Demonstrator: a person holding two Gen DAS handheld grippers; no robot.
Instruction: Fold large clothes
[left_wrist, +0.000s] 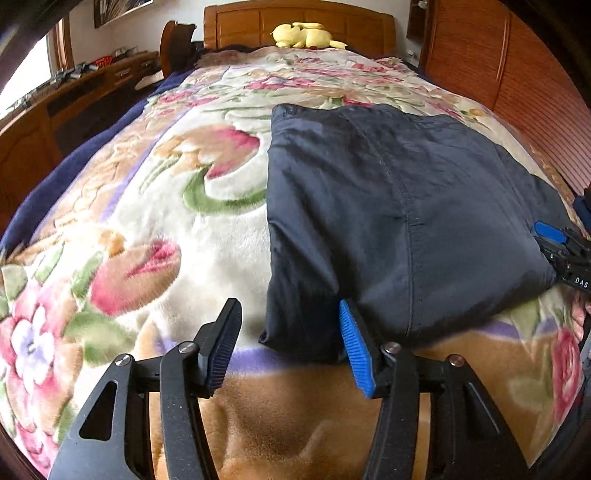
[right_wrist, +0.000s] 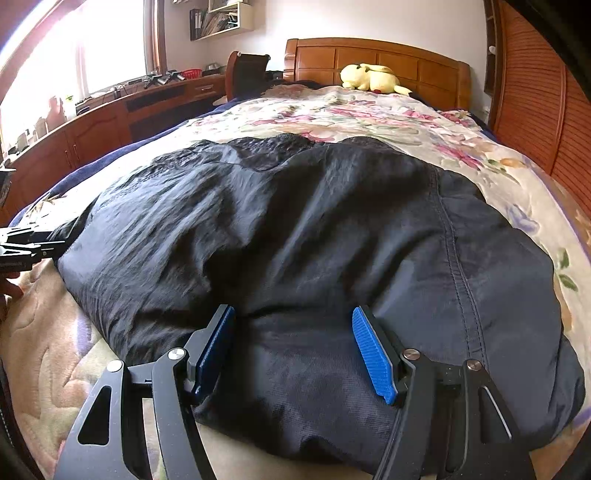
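A dark navy garment (left_wrist: 388, 206), folded into a thick rectangle, lies on the flowered blanket (left_wrist: 166, 221) of a bed. My left gripper (left_wrist: 290, 332) is open at its near left corner; the corner lies between the jaws and neither pad presses on it. In the right wrist view the same garment (right_wrist: 295, 221) fills the middle. My right gripper (right_wrist: 295, 343) stands wide open over its near edge, with fabric lying between the fingers. Each gripper shows in the other's view: the right gripper (left_wrist: 554, 236) at the garment's right side, the left gripper (right_wrist: 33, 243) at its left side.
A yellow plush toy (left_wrist: 303, 35) lies by the wooden headboard (left_wrist: 258, 22) at the far end. A wooden desk (left_wrist: 74, 96) with small items runs along the left under a window. Slatted wooden doors (left_wrist: 517, 74) stand close on the right. A hand (right_wrist: 11, 288) holds the left gripper.
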